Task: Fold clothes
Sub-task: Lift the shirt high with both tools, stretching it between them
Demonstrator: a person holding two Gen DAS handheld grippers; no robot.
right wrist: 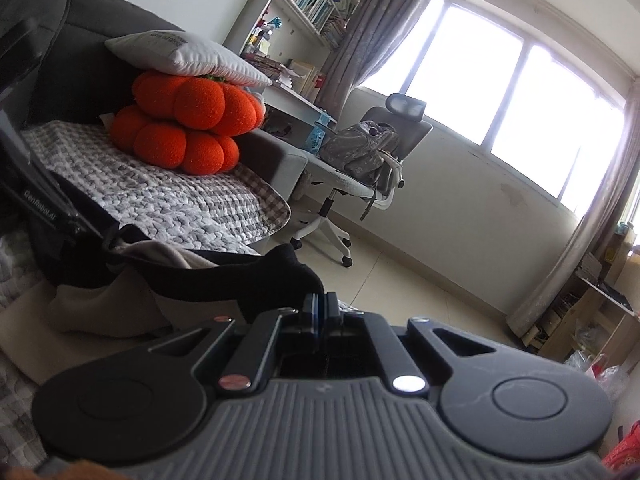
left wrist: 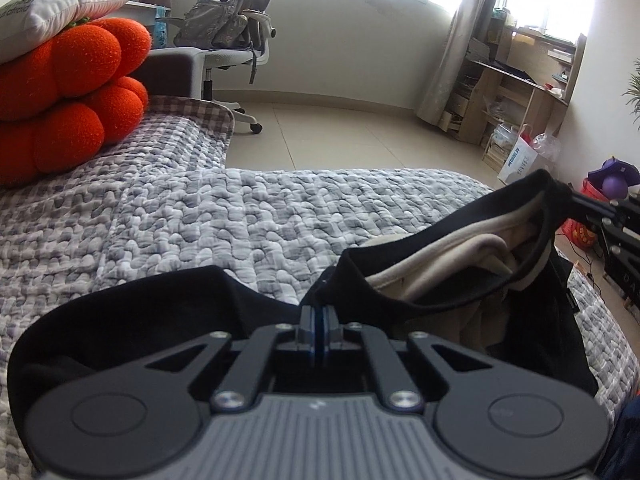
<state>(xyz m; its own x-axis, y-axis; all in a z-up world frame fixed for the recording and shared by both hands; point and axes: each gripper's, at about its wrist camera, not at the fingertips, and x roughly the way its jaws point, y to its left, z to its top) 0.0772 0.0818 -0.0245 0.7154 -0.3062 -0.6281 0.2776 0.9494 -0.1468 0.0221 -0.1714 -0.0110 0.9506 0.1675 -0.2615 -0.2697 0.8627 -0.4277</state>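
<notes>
We hold the black top [left wrist: 440, 248] up over the near bed [left wrist: 200, 220], left gripper [left wrist: 320, 312] and right gripper [right wrist: 320, 304] each clenched on its edge. Next, we think, lay it flat to fold.

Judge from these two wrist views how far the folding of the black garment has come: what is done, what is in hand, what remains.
Done: both grippers have shut on the black garment's edge. In hand: left gripper and right gripper hold it stretched above the quilt, its beige lining showing. Left: no neat fold shows yet; laying flat and folding remain.
</notes>
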